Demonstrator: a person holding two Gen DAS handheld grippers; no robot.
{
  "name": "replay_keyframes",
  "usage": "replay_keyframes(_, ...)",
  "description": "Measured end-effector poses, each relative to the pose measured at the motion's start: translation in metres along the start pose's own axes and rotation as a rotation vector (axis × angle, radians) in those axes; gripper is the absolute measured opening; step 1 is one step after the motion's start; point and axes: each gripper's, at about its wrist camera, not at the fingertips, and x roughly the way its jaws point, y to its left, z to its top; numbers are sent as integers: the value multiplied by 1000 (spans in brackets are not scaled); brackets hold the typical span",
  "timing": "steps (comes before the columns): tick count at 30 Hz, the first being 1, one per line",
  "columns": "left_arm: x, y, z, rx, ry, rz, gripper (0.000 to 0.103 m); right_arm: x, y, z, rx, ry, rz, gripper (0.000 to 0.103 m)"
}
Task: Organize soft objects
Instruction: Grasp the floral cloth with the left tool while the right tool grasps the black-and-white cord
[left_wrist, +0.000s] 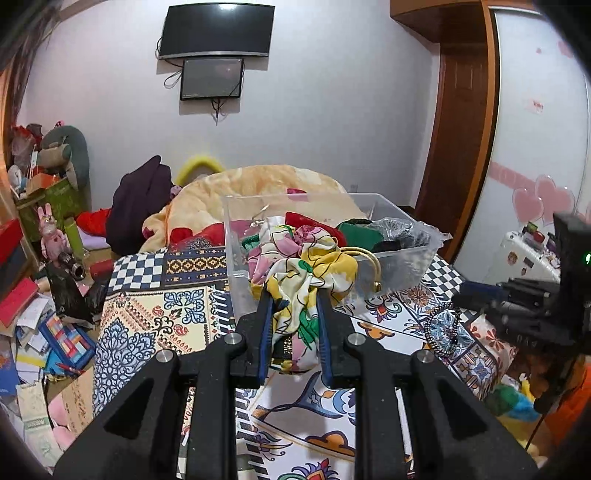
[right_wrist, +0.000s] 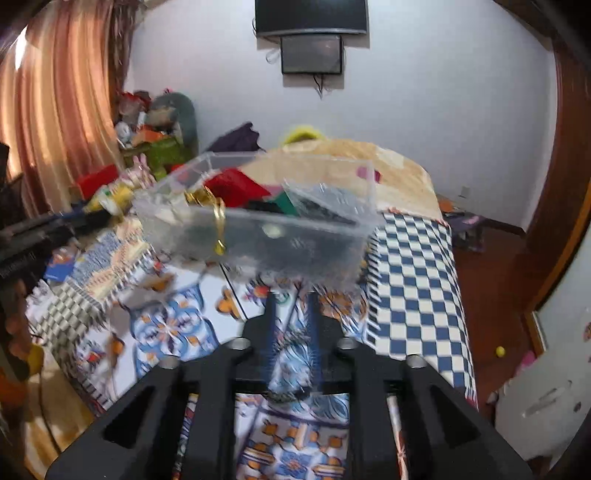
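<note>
My left gripper (left_wrist: 293, 297) is shut on a floral scrunchie (left_wrist: 299, 266), yellow, pink, white and green, held just above the near edge of a clear plastic bin (left_wrist: 236, 240). The bin holds red, green and black soft items, and a gold hair hoop (left_wrist: 371, 258) hangs over its rim. The bin also shows in the right wrist view (right_wrist: 258, 236), which is blurred. My right gripper (right_wrist: 291, 301) is low over the patterned cloth, its jaws closed on a dark beaded band (right_wrist: 288, 395), which also shows in the left wrist view (left_wrist: 441, 332).
The bin stands on a bed covered with a patterned cloth (left_wrist: 166, 306) with blue-and-white checks (right_wrist: 413, 288). A peach blanket (left_wrist: 266, 184) lies behind the bin. Books and toys clutter the floor at left (left_wrist: 33, 325). A wooden door (left_wrist: 461, 129) is at right.
</note>
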Motion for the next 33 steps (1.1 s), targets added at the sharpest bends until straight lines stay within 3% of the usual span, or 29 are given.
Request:
replay_keyframes(2, 2, 1, -2, -3, 8, 1, 21, 2, -5, -8, 23, 13, 12, 79)
replay_keyframes(4, 4, 1, -4, -2, 20, 2, 21, 4, -9, -14, 38, 21, 20, 87)
replay_keyframes(9, 10, -3, -9, 4, 42, -9, 21, 23, -9, -28, 22, 107, 14, 87)
replay_keyframes(12, 12, -5, -10, 11, 47, -12, 21, 27, -8, -33, 18, 111, -2, 80)
replay_keyframes(14, 13, -6, -11, 11, 50, -15, 21, 29, -8, -34, 8, 116, -18, 57)
replay_keyframes(15, 13, -6, -11, 11, 51, -16, 21, 30, -9, -34, 11, 119, -2, 54)
replay_keyframes(20, 14, -5, -12, 9, 51, -19, 21, 29, -17, -32, 39, 105, -1, 12)
replay_keyframes(33, 2, -4, 9, 14, -33, -5, 21, -6, -12, 9, 42, -64, 70, 11)
